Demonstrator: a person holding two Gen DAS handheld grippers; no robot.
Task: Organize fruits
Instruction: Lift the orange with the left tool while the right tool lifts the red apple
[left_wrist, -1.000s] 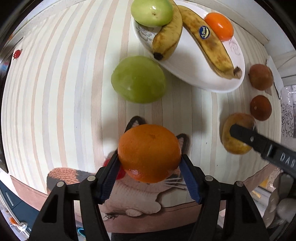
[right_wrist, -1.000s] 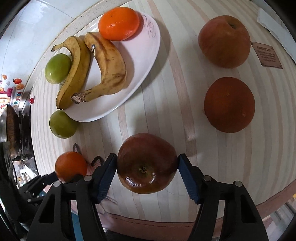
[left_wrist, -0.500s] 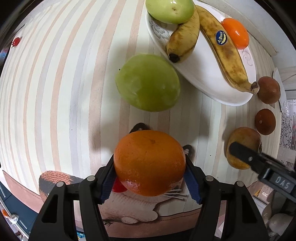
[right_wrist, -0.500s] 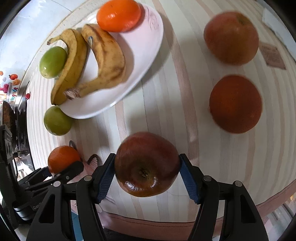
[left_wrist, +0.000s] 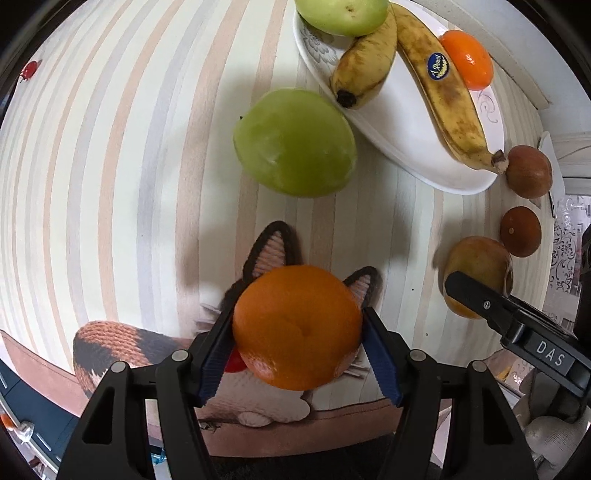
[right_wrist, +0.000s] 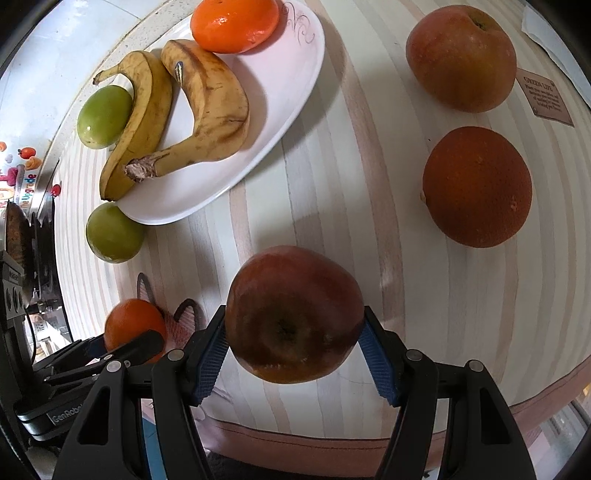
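Above the striped tablecloth (left_wrist: 110, 166), the left gripper (left_wrist: 298, 347) clamps an orange (left_wrist: 297, 326) while the right gripper (right_wrist: 293, 349) clamps a red apple (right_wrist: 293, 314), both short of the white plate (right_wrist: 266, 96) holding 2 bananas (right_wrist: 207, 107).

Bright, sharp — fisheye-bent edges.

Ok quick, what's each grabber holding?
Left gripper: closed on the orange.
Right gripper: closed on the red apple.

two bananas (right_wrist: 177, 122) lie on the plate (right_wrist: 280, 92), an apple (right_wrist: 114, 232) beside it.
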